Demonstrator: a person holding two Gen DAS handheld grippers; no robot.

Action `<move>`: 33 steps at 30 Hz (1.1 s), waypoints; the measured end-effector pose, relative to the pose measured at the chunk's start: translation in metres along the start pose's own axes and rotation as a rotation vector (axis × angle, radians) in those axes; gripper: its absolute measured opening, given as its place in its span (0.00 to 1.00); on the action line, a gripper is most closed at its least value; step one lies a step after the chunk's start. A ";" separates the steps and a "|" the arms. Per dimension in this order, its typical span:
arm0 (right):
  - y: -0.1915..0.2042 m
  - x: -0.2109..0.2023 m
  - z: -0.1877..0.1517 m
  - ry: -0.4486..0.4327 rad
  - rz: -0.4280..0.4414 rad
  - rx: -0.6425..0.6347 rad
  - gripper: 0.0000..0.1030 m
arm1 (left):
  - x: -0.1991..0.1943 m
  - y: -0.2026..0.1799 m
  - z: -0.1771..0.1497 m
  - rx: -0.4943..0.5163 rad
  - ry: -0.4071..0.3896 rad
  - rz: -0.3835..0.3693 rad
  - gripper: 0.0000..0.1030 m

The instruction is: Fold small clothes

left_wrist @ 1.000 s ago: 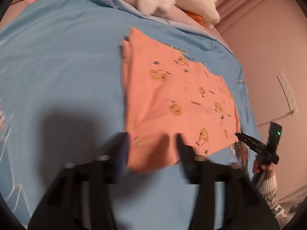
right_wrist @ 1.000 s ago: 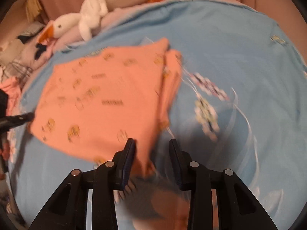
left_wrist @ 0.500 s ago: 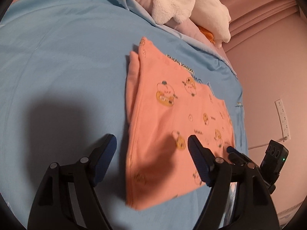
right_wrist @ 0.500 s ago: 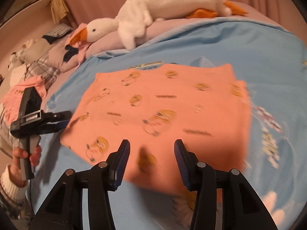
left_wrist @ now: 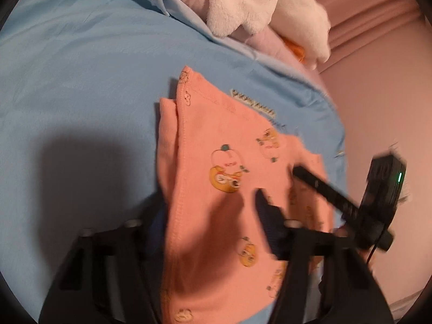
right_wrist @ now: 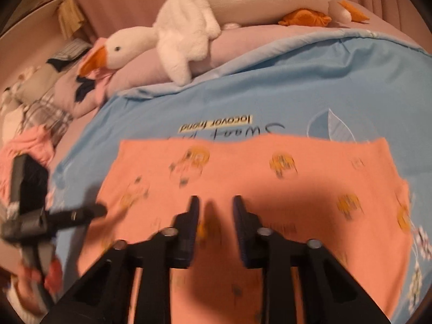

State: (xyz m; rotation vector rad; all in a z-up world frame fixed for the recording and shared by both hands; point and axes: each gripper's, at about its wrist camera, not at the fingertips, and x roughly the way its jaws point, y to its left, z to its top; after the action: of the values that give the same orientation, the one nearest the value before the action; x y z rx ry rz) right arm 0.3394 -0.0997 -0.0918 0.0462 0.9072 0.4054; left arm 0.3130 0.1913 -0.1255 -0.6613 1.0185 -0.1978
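The orange garment (left_wrist: 232,208) with small cartoon prints lies folded and flat on the blue sheet (left_wrist: 81,81), its layered left edge showing a second fold beneath the top one. The left claw (left_wrist: 210,216) hangs low over the near end of the garment with its fingers spread wide; the cloth runs between and under them, with the left finger at the garment's folded edge and the right finger over its middle. Nothing is pinched. The right claw (right_wrist: 216,216) is over the near edge of the same garment, fingers parted with a gap between the pads, holding nothing; the cloth stretches away ahead of it and to both sides. From the left claw's view, the right claw (left_wrist: 318,186) reaches in from the right, tips above the garment's far right part. From the right claw's view, the left claw (right_wrist: 91,212) points in from the left, its tip at the garment's left edge. Beyond the garment, ahead of the right claw, printed lettering (right_wrist: 216,124) shows on the sheet, and farther back a white plush goose (right_wrist: 216,19) lies on a pale pink pillow (right_wrist: 243,46). Both views are motion-blurred.
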 end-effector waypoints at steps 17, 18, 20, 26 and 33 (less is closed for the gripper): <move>0.035 -0.028 -0.077 0.125 -0.068 -0.142 0.12 | 0.007 0.001 0.001 0.023 0.021 0.058 0.18; 0.038 -0.029 -0.086 0.128 -0.086 -0.167 0.12 | 0.007 0.000 0.001 0.021 0.021 0.063 0.17; 0.043 -0.030 -0.093 0.124 -0.117 -0.205 0.12 | 0.004 -0.003 0.001 0.007 0.023 0.069 0.16; 0.017 -0.047 -0.085 0.087 0.035 -0.028 0.12 | -0.022 -0.047 -0.001 0.087 -0.005 0.010 0.14; -0.044 -0.065 -0.081 -0.085 0.405 0.398 0.40 | -0.011 -0.137 -0.011 0.277 0.007 0.034 0.13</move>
State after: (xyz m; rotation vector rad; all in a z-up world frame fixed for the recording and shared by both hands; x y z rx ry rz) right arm 0.2554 -0.1743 -0.1016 0.6152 0.8829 0.5880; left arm 0.3181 0.0837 -0.0403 -0.3910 0.9861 -0.3054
